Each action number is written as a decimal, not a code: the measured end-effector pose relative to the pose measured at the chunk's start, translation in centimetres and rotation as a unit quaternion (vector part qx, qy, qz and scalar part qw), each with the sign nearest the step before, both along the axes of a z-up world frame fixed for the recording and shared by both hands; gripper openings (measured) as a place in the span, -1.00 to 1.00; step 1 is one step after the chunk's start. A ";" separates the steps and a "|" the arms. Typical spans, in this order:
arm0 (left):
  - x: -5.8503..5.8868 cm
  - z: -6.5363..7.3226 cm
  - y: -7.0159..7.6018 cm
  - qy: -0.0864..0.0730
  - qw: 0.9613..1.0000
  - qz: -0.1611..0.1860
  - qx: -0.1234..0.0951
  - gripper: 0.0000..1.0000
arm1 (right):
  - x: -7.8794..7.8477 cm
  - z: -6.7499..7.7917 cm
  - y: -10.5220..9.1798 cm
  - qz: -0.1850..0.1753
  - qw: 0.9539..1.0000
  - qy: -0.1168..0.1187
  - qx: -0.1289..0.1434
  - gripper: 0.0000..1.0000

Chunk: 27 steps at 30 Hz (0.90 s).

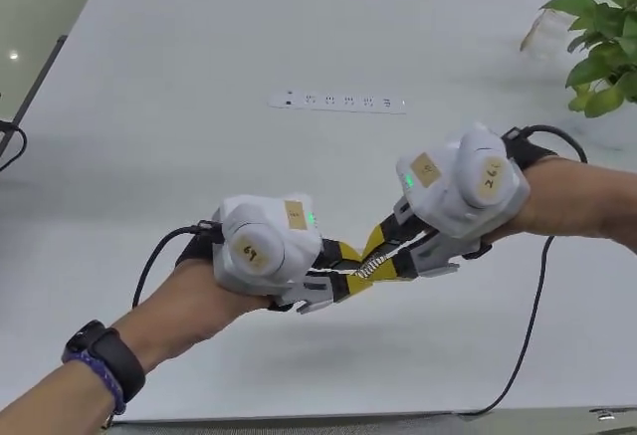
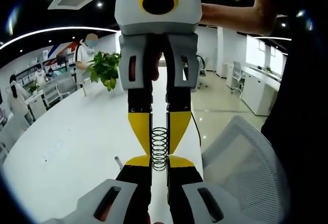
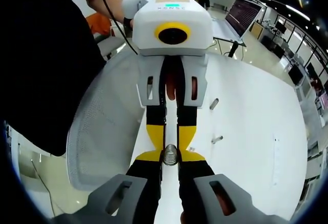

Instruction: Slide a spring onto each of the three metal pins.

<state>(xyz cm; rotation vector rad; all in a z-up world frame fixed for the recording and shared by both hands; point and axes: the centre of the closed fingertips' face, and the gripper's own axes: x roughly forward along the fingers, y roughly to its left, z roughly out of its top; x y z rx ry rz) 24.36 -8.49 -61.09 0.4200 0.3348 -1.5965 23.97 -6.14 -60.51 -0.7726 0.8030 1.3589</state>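
Observation:
The two grippers meet tip to tip above the table's near edge. My right gripper [image 1: 386,259] [image 3: 170,157] is shut on a small steel spring [image 1: 367,270] [image 2: 160,147] [image 3: 170,155], which lies along its yellow fingertips. My left gripper [image 1: 345,275] [image 2: 159,162] faces it with its jaws close together. A thin metal pin [image 1: 328,275] runs from the left jaws into the spring's end. Two more metal pins [image 3: 213,103] [image 3: 217,139] lie loose on the white table.
A white power strip [image 1: 337,102] lies mid-table. A potted plant [image 1: 602,47] stands at the far right. A black cable [image 1: 532,326] trails off the right gripper toward the front edge. A grey mesh chair [image 2: 246,167] sits below the grippers, beside the table.

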 end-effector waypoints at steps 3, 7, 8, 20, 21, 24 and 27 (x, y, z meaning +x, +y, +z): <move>0.0 -0.1 0.1 0.000 1.000 0.001 0.002 -0.94 | 0.0 -0.1 0.0 -0.002 1.000 0.000 0.001 -0.83; 0.0 -0.2 0.2 0.007 1.000 0.005 0.002 -0.86 | 0.0 -0.5 -0.1 -0.003 1.000 0.000 -0.002 -0.83; 0.1 -0.2 0.2 0.007 1.000 0.006 0.003 -0.83 | 0.0 -0.5 -0.1 -0.004 1.000 0.001 -0.001 -0.83; 0.6 -0.8 1.7 0.018 0.999 0.034 0.008 -0.62 | 0.8 -1.1 -0.7 -0.026 1.000 -0.007 -0.003 -0.83; 0.7 -0.9 1.9 0.022 0.999 0.040 0.008 -0.59 | 0.8 -1.2 -0.7 -0.027 1.000 -0.007 -0.003 -0.83; 1.0 -1.1 2.5 0.024 0.998 0.048 0.009 -0.57 | 0.9 -1.6 -0.9 -0.031 0.999 -0.005 -0.005 -0.83; 1.2 -1.3 3.0 0.027 0.998 0.059 0.010 -0.55 | 1.0 -1.8 -1.0 -0.036 0.999 -0.002 -0.005 -0.83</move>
